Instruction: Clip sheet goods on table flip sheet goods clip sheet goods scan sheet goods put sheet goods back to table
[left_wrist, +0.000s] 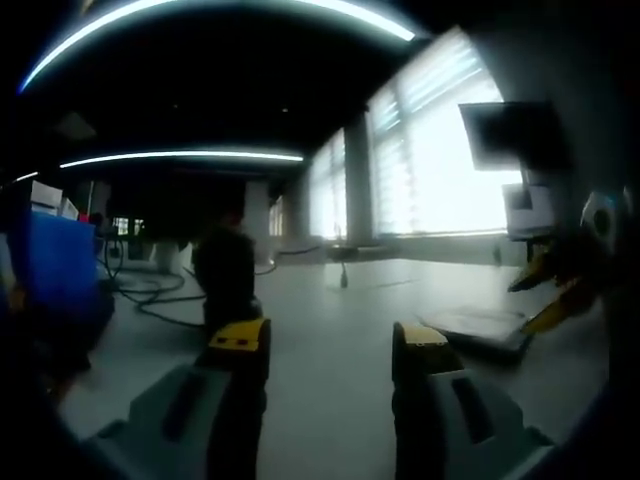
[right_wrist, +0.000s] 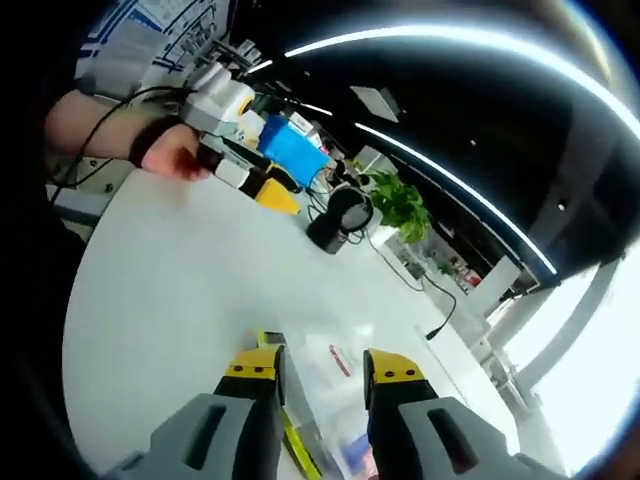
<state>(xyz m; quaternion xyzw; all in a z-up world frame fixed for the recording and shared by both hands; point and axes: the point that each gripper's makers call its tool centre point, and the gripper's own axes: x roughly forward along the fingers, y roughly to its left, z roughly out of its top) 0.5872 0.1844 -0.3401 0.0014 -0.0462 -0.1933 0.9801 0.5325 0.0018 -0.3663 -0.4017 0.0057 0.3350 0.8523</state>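
A flat clear packet of sheet goods (right_wrist: 335, 365) with a yellow strip along one edge lies on the white table (right_wrist: 170, 290), under and between the jaws of my right gripper (right_wrist: 325, 368). Those jaws stand apart, so it is open. In the left gripper view the same packet (left_wrist: 480, 328) lies at the right, with the right gripper's yellow fingertips (left_wrist: 545, 292) just over its edge. My left gripper (left_wrist: 329, 342) hovers open above the bare table (left_wrist: 330, 300), holding nothing. It is also seen in a hand at the table's far side as the left gripper (right_wrist: 270, 190).
A black scanner on a stand (left_wrist: 226, 275) rises just beyond my left jaw; the same scanner (right_wrist: 340, 225) sits mid-table. Cables (left_wrist: 150, 295) trail behind it. A blue box (right_wrist: 295, 150), a potted plant (right_wrist: 400, 205) and bright windows (left_wrist: 440, 170) lie further off.
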